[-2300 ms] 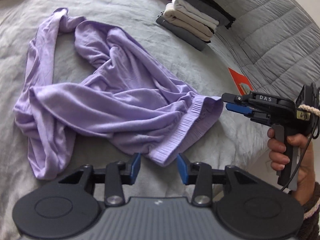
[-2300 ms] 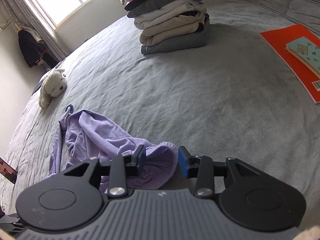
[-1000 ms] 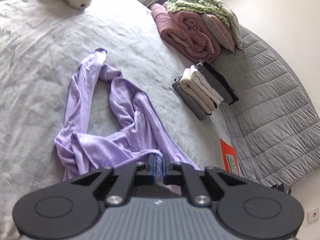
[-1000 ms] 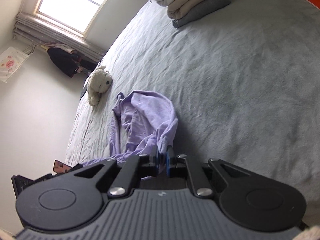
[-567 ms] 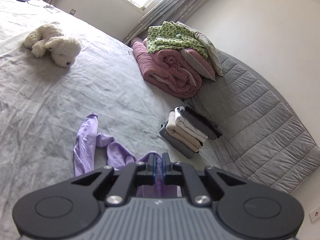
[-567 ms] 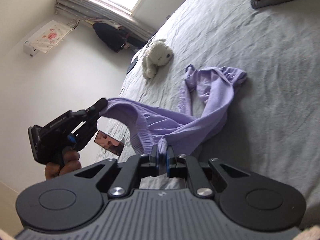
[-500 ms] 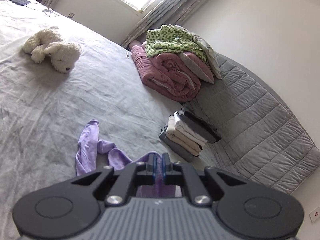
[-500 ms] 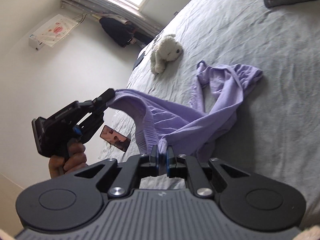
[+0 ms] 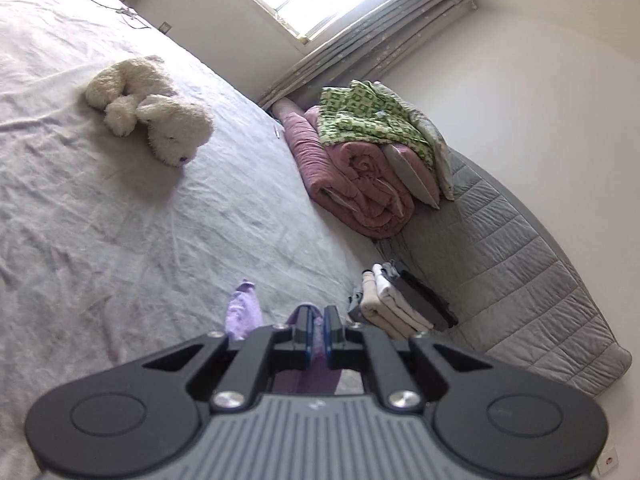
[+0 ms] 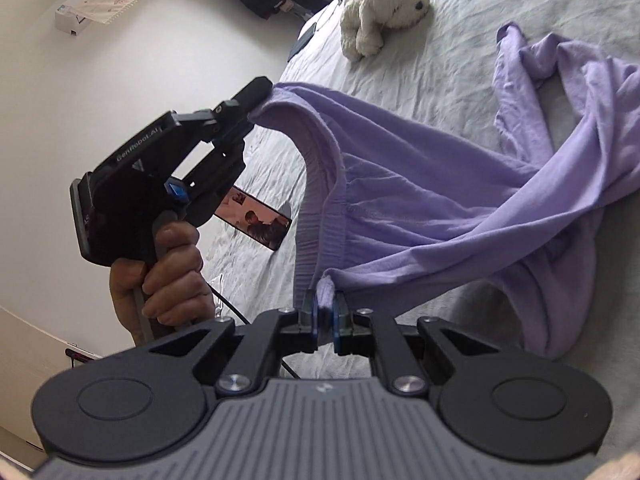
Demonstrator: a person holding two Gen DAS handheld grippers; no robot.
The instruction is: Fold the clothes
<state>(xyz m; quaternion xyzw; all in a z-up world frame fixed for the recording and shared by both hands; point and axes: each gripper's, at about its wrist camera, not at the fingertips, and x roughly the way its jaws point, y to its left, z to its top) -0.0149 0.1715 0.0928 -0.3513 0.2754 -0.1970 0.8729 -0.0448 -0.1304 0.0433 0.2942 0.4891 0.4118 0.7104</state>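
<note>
A lilac knit garment [image 10: 460, 184] hangs stretched between both grippers above the grey bed, its far part trailing on the sheet. My right gripper [image 10: 326, 314] is shut on one corner of the ribbed hem. My left gripper [image 10: 262, 90], held in a hand [image 10: 168, 272], is shut on the other hem corner, up and to the left. In the left wrist view the left gripper [image 9: 316, 326] pinches lilac cloth [image 9: 318, 364], and a sleeve end [image 9: 242, 312] pokes out beside it. Most of the garment is hidden there.
A white plush toy [image 9: 152, 114] lies on the bed [image 9: 120, 220]. A rolled pink quilt with green bedding [image 9: 360, 164] and a stack of folded clothes [image 9: 400, 304] sit by the quilted grey headboard [image 9: 520, 272]. A phone [image 10: 258, 222] lies near the bed edge.
Both grippers have lifted and swung, drawing the hem apart. The garment has risen off the bed and spread wider between them; the left view now shows less of it.
</note>
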